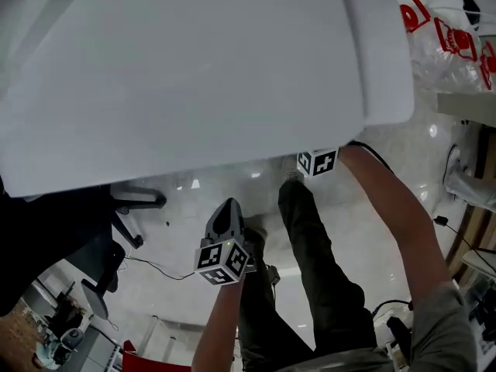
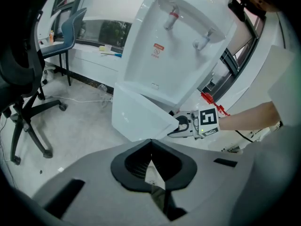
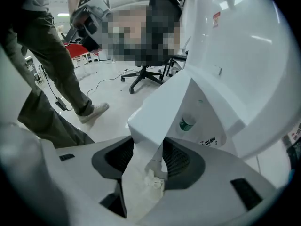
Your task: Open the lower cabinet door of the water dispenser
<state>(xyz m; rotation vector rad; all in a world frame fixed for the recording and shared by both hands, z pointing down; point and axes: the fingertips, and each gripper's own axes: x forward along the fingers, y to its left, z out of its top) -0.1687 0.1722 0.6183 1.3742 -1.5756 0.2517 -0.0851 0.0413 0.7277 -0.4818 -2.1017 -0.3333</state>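
**Floor and what it bears.** Pale, glossy floor (image 2: 80,131). On it stand a black office chair (image 2: 35,108) on castors, a blue chair (image 2: 70,29) farther back, and a person's shoe (image 3: 94,111). A pale cable (image 2: 75,99) trails beside the water dispenser (image 2: 178,46), whose foot is hidden behind its swung-out lower cabinet door (image 2: 141,117).

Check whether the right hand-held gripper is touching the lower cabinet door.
Touching. The right gripper view shows the edge of the lower cabinet door clamped between the jaws of the right hand-held gripper.
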